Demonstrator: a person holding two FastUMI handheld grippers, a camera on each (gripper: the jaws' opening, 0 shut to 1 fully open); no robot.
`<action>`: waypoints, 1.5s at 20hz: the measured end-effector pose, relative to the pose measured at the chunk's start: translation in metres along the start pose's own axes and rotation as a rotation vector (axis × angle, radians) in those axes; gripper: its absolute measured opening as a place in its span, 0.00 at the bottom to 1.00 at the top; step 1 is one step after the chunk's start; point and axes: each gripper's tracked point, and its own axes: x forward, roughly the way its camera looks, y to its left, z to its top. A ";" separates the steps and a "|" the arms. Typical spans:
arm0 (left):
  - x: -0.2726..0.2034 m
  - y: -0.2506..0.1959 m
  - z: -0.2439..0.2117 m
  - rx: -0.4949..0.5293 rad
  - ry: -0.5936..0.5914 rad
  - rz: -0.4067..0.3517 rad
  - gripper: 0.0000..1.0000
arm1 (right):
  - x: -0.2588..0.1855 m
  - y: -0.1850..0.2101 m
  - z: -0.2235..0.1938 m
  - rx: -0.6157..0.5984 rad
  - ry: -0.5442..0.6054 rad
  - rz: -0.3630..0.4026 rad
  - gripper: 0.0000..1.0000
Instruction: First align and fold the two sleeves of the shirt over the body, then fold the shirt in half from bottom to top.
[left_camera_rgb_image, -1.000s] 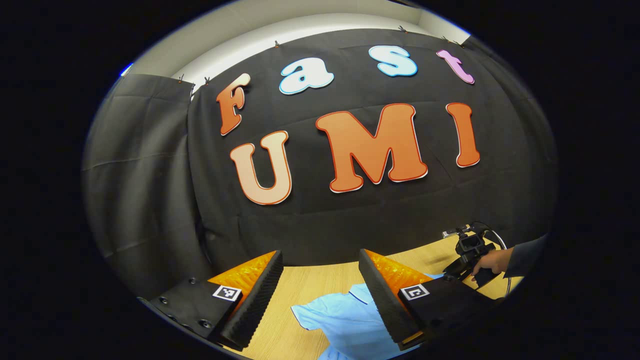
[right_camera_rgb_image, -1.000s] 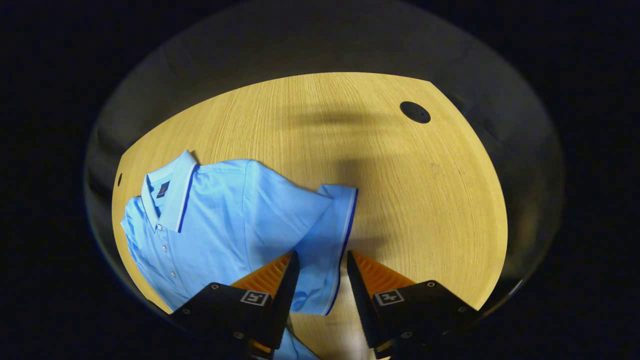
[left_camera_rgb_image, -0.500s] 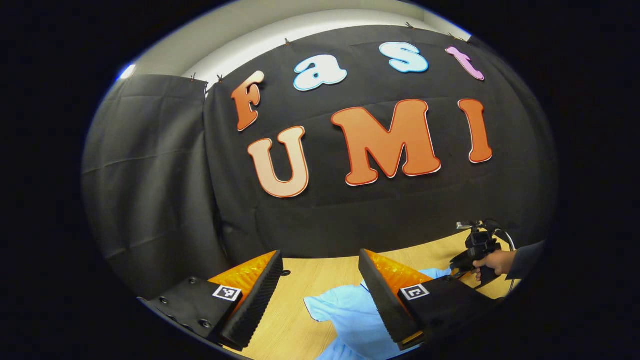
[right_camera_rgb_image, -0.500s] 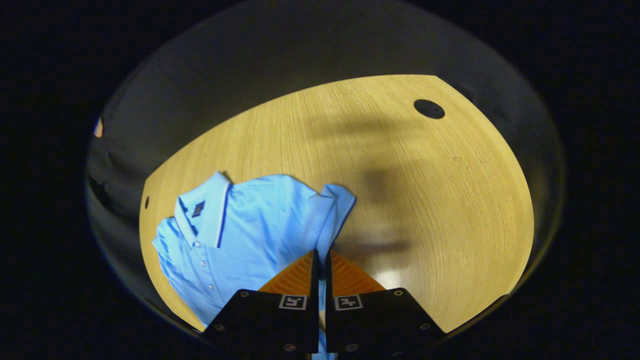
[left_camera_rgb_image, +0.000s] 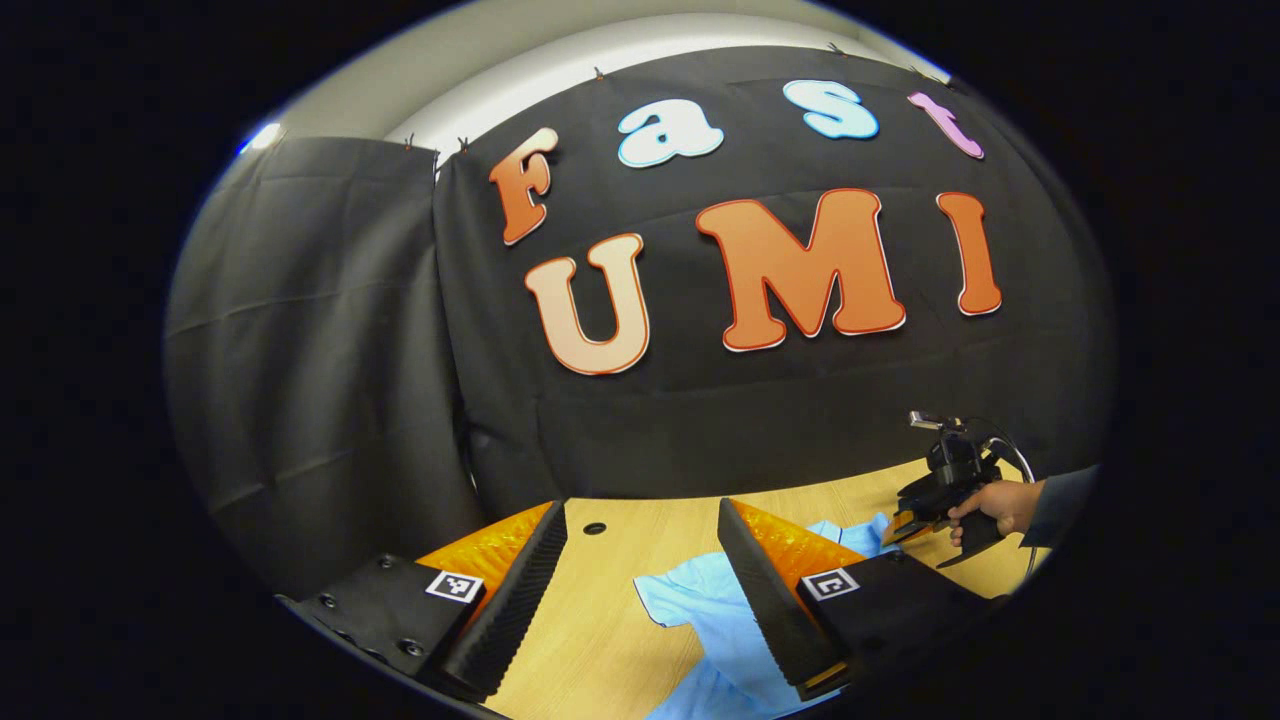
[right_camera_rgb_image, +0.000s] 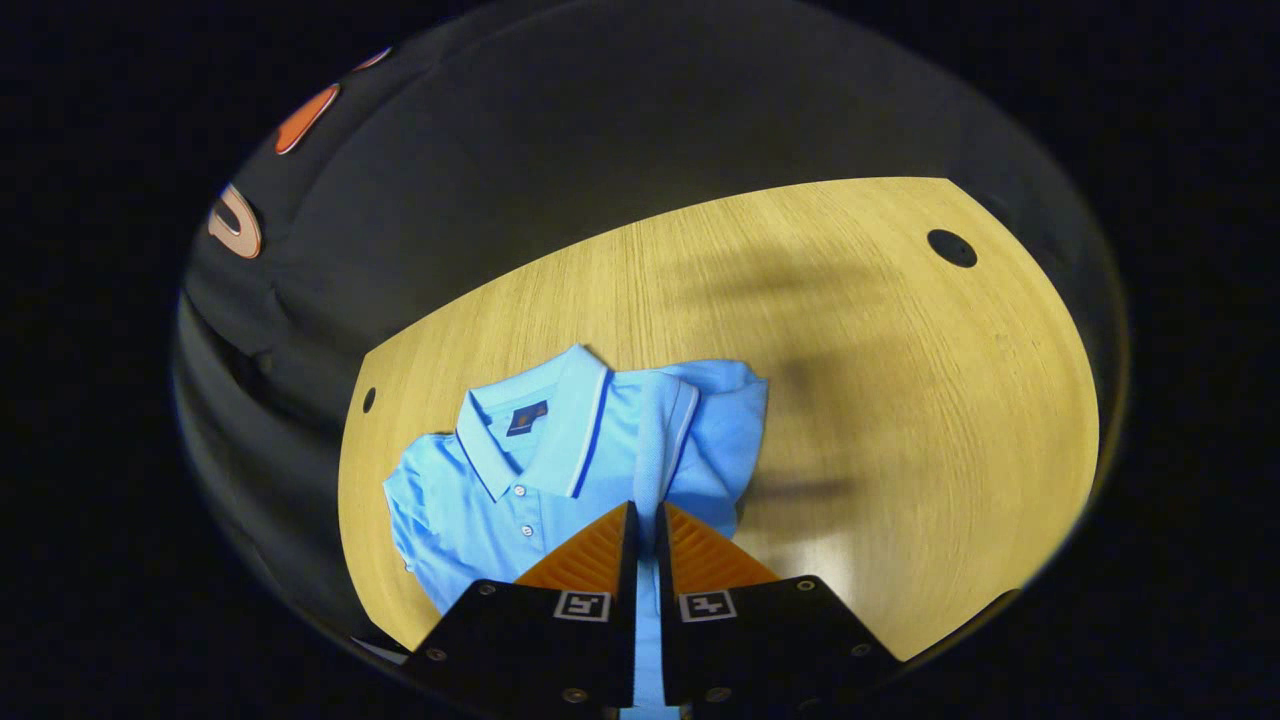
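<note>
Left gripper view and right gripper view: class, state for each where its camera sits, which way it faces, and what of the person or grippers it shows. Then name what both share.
Left gripper view: rides the left gripper, faces the booth wall; its open fingers, plus a hand holding the other gripper.
Right gripper view: rides the right gripper, looks down at the table; fingers shut on the sleeve.
Shared: the blue shirt on the table.

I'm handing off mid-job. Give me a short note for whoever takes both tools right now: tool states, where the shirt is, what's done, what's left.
Right tool: shut on the sleeve of the shirt, lifted over the body near the collar.
Left tool: open, holding nothing, above the table.
Shirt lies buttons up on the table.
Done: first sleeve nearly folded.
Left: lay it down and release, fold the other sleeve, then fold bottom to top.
</note>
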 end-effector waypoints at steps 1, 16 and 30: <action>0.008 0.004 -0.008 -0.024 0.023 -0.021 1.00 | -0.003 0.003 0.001 -0.015 -0.014 -0.007 0.14; 0.146 0.020 -0.144 -0.223 0.450 -0.359 0.97 | -0.116 0.023 -0.012 -0.058 -0.279 -0.058 0.82; 0.212 -0.012 -0.299 -0.169 0.996 -0.319 0.99 | -0.239 0.016 -0.031 -0.183 -0.606 -0.105 0.98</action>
